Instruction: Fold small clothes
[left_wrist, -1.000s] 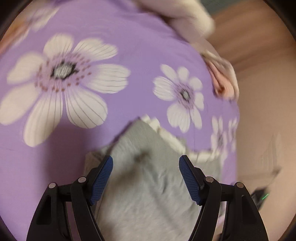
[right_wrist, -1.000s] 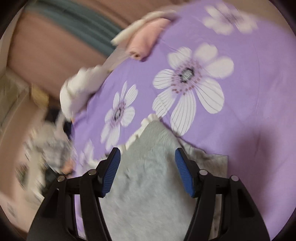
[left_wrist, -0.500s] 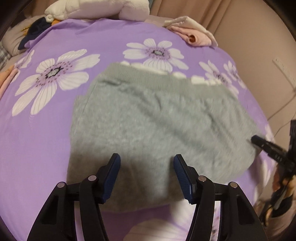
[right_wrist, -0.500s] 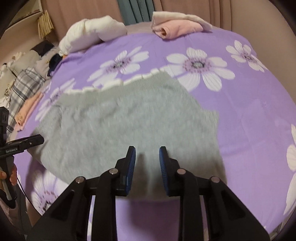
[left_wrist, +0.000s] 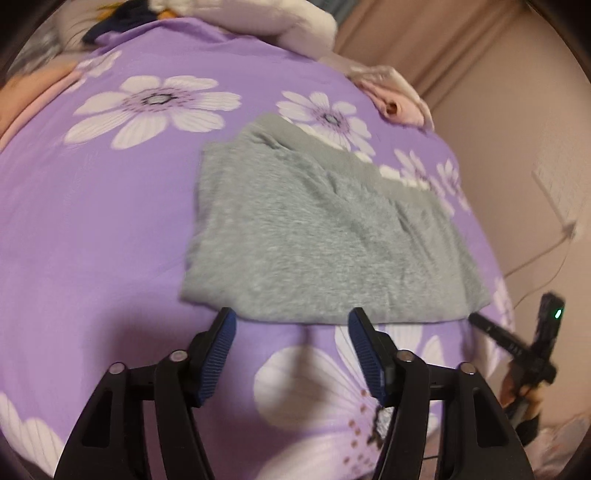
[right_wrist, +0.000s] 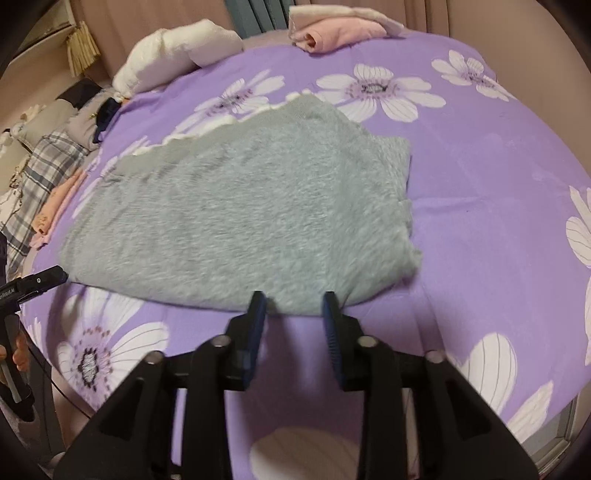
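Grey fleece garment (left_wrist: 325, 236) folded flat on the purple floral bedsheet (left_wrist: 99, 221), white frilled trim peeking out along the far edge; near edge just ahead of both sets of jaws. Left gripper (left_wrist: 288, 328) jaws apart, nothing between them, just been opening; right gripper (right_wrist: 293, 308) jaws narrower but apart, also just been opening, tips at the near hem, no fabric pinched.

Risks from here:
- thick pile, stacked layers; shallow bite likely grabs top layer only, fold peels apart on lift
- right jaws too narrow for the doubled hem (wider opening probably needed); could shove the edge and bunch it
- sheet is loose; low approach may pinch sheet with garment and drag both
- uneven lift between hands skews the next fold
- folded pink clothes (right_wrist: 332, 33) well apart at the far edge; no collision concern
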